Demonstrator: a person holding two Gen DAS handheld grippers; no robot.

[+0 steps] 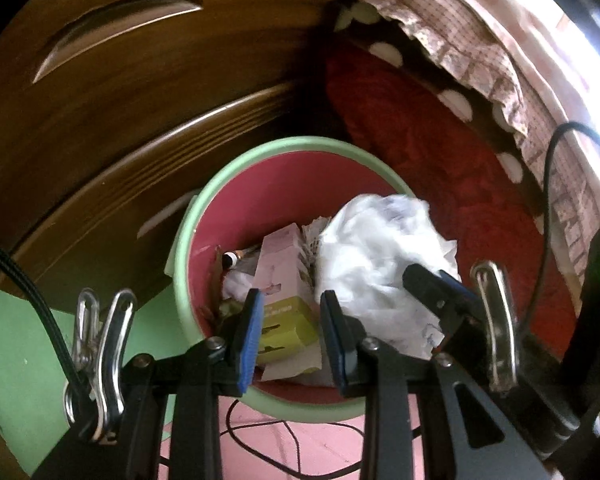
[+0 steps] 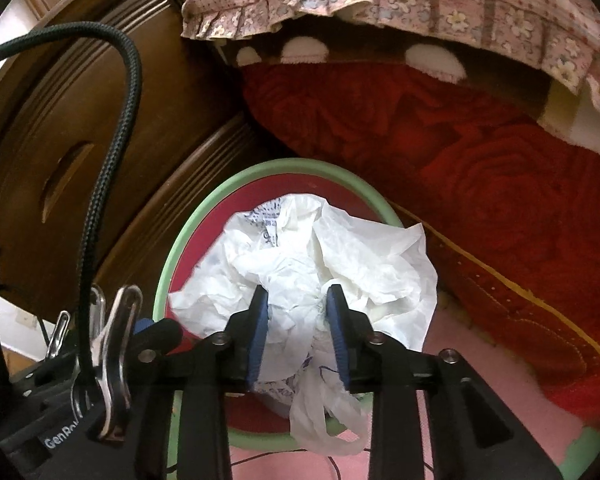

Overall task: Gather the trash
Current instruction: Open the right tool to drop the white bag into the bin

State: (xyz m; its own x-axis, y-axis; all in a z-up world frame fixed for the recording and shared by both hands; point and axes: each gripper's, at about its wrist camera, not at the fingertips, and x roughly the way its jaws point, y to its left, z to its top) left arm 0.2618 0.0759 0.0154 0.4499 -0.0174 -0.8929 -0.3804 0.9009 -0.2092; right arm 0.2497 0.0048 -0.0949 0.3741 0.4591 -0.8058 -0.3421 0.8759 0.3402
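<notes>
Green-rimmed bin [image 2: 188, 236] with a red inside, standing on the pink floor [image 2: 452, 332] in the corner between a dark wooden cabinet [image 2: 60, 128] and the bed with its red blanket [image 2: 500, 184]: tucked out of the way, yet close enough to drop things in from above

Right tool [image 2: 298, 320] tilted down over the bin mouth, jaws partly apart, with the crumpled white plastic bag [image 2: 340, 248] bulging between the blue pads [image 2: 260, 320]. Hard to tell whether the pads press the film or merely flank it; no firm pinch visible, so probably a letting-go over the bin. Bag resting on the bin's contents, puffed above the rim and spilling over the right side, one handle loop hanging over the near edge: too bulky to sink in unaided

Left tool [image 1: 290, 324] also aimed down into the bin, jaws partly apart with nothing gripped. Below it, a pink carton [image 1: 280, 264] and an olive box [image 1: 284, 320] already lying inside, beside the bag [image 1: 372, 256]. Likely there to steady or tamp

Judged near the end of this deposit; bag probably needing a push down, lest it slide off the rim onto the floor
</notes>
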